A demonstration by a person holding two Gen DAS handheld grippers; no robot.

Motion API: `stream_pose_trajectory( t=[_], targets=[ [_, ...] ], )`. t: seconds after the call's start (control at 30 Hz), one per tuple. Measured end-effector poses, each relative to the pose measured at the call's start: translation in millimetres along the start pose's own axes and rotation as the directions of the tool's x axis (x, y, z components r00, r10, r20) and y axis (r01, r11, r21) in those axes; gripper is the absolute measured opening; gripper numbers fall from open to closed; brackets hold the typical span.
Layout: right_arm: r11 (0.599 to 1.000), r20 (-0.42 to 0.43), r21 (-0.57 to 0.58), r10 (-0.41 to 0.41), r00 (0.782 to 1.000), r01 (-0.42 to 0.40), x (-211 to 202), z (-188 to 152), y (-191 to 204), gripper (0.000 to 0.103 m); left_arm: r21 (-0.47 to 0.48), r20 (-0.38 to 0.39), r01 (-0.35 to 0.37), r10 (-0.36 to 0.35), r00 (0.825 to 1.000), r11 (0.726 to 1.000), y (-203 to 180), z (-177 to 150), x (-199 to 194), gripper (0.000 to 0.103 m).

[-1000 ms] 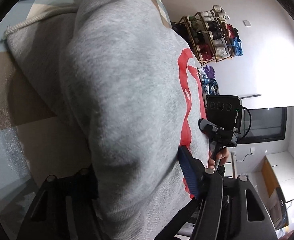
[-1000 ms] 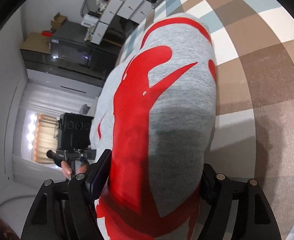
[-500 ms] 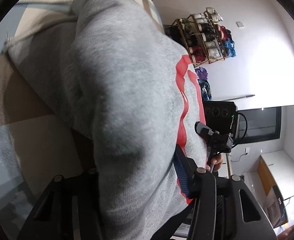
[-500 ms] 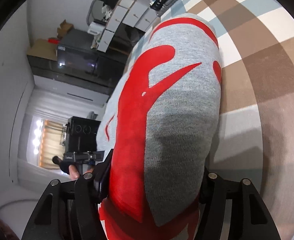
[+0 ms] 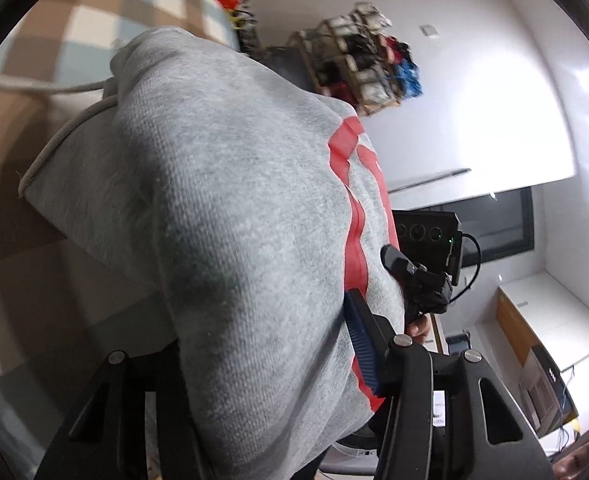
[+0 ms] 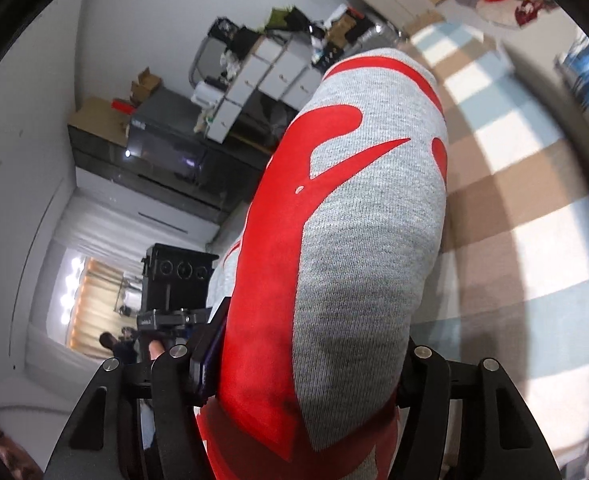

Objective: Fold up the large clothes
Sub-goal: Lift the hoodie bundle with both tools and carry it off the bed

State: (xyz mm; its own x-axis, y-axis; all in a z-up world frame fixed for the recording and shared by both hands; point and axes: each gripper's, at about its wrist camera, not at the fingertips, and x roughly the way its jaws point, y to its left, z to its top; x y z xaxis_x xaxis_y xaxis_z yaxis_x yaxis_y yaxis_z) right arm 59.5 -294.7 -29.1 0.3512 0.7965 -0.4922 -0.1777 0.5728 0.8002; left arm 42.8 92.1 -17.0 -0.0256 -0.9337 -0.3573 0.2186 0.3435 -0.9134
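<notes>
A grey hoodie (image 5: 222, 216) with a red print (image 6: 278, 248) and a white drawstring (image 5: 58, 140) is bunched into a thick folded roll and lifted off the checked cloth (image 5: 42, 40). My left gripper (image 5: 254, 344) is shut on one end of the roll, its blue-padded finger (image 5: 360, 340) pressed into the fabric. My right gripper (image 6: 306, 376) is shut on the other end, which bulges out past both fingers. Each wrist view shows the other gripper and a hand behind the hoodie. The far fingers' pads are hidden by fabric.
The checked brown, white and blue cloth (image 6: 514, 168) covers the surface below. A wooden rack of shoes (image 5: 362, 68) stands by the white wall. Drawers and boxes (image 6: 262, 76), a dark cabinet (image 6: 154, 148) and a lit curtained window (image 6: 90, 292) lie behind.
Both grippers closed tighter on the hoodie, then rose with it. The roll now hangs higher above the checked cloth, and more of the room shows behind it.
</notes>
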Motion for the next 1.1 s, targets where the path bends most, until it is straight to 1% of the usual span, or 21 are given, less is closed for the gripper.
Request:
stream_pose_trajectory(
  t=[0.13,0.23,0.37,0.43,0.47,0.53,0.6,0.73,0.87,0.93,0.97,1.0,1.07,1.1],
  targets=[
    [0.999,0.045,-0.028,-0.019,0.999,0.020,-34.6,6.3,12.1,0.062,0.054,-0.024,-0.007,0.008,1.000,0.999,-38.2,12.8,20.2,0.045],
    [0.999,0.079,-0.036,-0.016,0.997,0.019,-65.9,15.2,17.6,0.062,0.088,-0.037,-0.008,0.011,0.999,0.996,-57.8,19.1,27.2,0.045],
    [0.999,0.110,-0.040,-0.025,0.994,0.029,-101.6,27.1,17.9,0.062,0.120,-0.054,-0.015,0.022,0.998,0.993,-86.4,33.7,50.1,0.045],
    [0.998,0.138,-0.044,-0.033,0.990,0.039,-125.9,36.5,16.1,0.062,0.139,-0.050,-0.003,0.010,0.999,0.990,-96.9,38.8,62.3,0.045],
    [0.998,0.150,-0.038,-0.034,0.988,0.040,-134.5,36.1,16.7,0.062,0.152,-0.053,0.000,0.008,0.999,0.988,-105.3,43.5,72.6,0.046],
    [0.998,0.182,-0.021,-0.050,0.982,0.055,-158.5,43.9,11.3,0.062,0.173,-0.062,0.000,0.011,0.998,0.985,-116.2,51.3,87.9,0.046],
    [0.997,0.198,-0.026,-0.072,0.978,0.079,-177.4,46.9,7.8,0.062,0.188,-0.079,0.001,0.015,0.997,0.982,-125.2,60.3,104.2,0.046],
    [0.993,0.229,-0.019,-0.105,0.968,0.113,-217.4,59.8,-12.9,0.062,0.211,-0.103,0.006,0.016,0.995,0.977,-139.1,77.4,142.7,0.046],
    [0.985,0.221,-0.014,-0.164,0.961,0.171,-247.7,79.1,-42.3,0.062,0.191,-0.104,0.018,0.002,0.995,0.981,-131.8,93.8,187.7,0.046],
    [0.982,0.204,-0.013,-0.184,0.961,0.190,-256.5,89.9,-65.4,0.064,0.151,-0.091,0.059,-0.046,0.995,0.987,-117.2,98.1,206.5,0.045],
    [0.982,0.194,0.006,-0.185,0.963,0.188,-261.2,93.5,-78.1,0.065,0.125,-0.079,0.075,-0.066,0.995,0.989,-104.6,100.0,220.7,0.045],
    [0.979,0.168,0.033,-0.205,0.964,0.202,-261.5,98.1,-100.7,0.065,0.100,-0.070,0.076,-0.069,0.995,0.992,-91.3,100.4,233.6,0.046],
    [0.961,0.117,0.098,-0.269,0.956,0.258,-258.8,101.0,-137.2,0.066,0.040,-0.066,0.055,-0.052,0.996,0.998,-67.1,97.8,251.4,0.045],
    [0.949,0.080,0.121,-0.303,0.950,0.292,-253.2,100.6,-152.6,0.068,0.014,-0.077,0.021,-0.020,0.997,1.000,-50.4,94.4,260.4,0.045]
  ],
)
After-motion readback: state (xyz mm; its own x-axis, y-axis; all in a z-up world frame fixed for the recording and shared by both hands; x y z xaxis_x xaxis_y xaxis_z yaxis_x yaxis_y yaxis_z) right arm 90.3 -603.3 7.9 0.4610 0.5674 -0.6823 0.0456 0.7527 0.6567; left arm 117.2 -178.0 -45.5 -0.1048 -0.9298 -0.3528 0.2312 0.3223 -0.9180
